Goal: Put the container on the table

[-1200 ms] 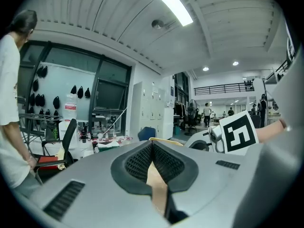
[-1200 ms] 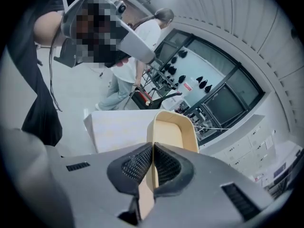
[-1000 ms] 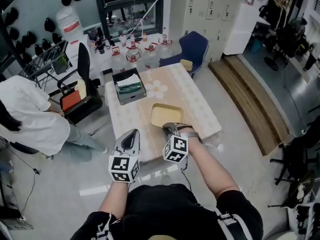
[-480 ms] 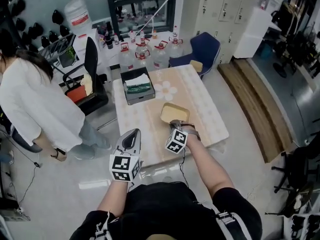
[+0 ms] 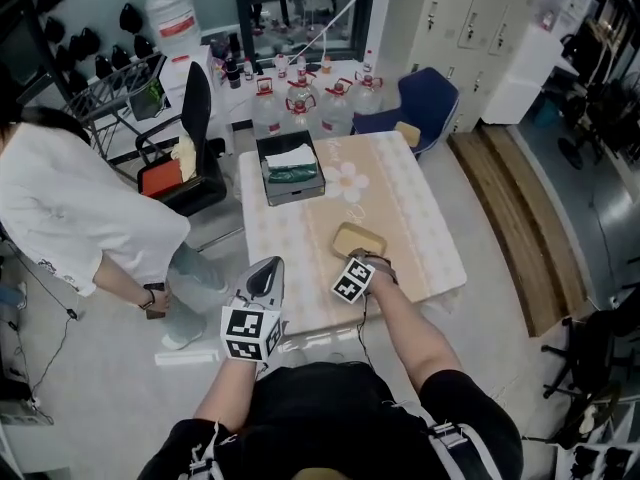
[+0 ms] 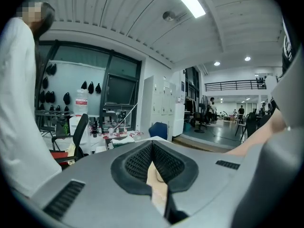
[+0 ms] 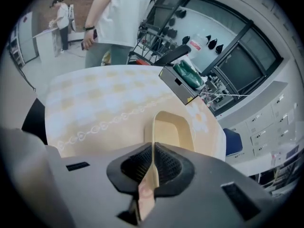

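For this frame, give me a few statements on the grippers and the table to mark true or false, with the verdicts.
1. The right gripper grips the yellow container by its rim. True.
2. The left gripper holds the grey box. False: its jaws are together on nothing, and the box stands at the far end of the table.
3. The grey box is empty. False: green and white things lie in it.
4. A blue chair stands by the table's far corner. True.
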Motion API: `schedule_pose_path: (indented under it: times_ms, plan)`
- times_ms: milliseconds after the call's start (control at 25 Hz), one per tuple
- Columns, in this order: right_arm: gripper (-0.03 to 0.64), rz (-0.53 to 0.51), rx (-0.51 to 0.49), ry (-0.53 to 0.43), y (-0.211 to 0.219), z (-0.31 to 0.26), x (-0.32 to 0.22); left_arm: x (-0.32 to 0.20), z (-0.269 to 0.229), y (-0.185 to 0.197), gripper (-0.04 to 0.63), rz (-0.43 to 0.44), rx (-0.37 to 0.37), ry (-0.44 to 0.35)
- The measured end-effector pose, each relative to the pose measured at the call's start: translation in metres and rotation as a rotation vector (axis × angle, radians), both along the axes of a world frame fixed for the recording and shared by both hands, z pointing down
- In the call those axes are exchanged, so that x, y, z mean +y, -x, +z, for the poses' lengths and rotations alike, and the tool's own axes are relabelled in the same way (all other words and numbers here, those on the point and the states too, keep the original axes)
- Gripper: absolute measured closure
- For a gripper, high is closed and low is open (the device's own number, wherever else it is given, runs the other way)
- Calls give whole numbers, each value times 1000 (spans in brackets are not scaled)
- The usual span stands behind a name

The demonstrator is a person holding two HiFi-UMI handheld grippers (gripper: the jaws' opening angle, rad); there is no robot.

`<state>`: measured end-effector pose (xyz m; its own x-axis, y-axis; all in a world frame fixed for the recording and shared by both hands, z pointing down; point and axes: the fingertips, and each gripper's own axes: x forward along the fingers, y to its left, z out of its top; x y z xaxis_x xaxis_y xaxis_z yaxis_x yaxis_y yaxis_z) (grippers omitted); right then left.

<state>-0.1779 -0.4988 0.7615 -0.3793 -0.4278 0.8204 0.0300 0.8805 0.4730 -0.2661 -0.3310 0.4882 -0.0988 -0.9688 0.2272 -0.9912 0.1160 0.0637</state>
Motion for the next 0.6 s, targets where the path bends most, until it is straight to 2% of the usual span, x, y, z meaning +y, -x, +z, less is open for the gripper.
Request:
schedule_pose_path:
  times_ms: [160,280,440,600]
  plan:
    - [572,14,33,30,-2,17,2,-2,2,7,581,0,4,3]
    - [496,45,5,111,-3,19,8,-4,2,10,581,4,6,2]
    - [465,120,-143,183,-1,-5,8,-9,0,10,581,17,5,-5]
    - [491,212,-402,184,6,-63,-1,-18,-4,10,581,35,2,-17]
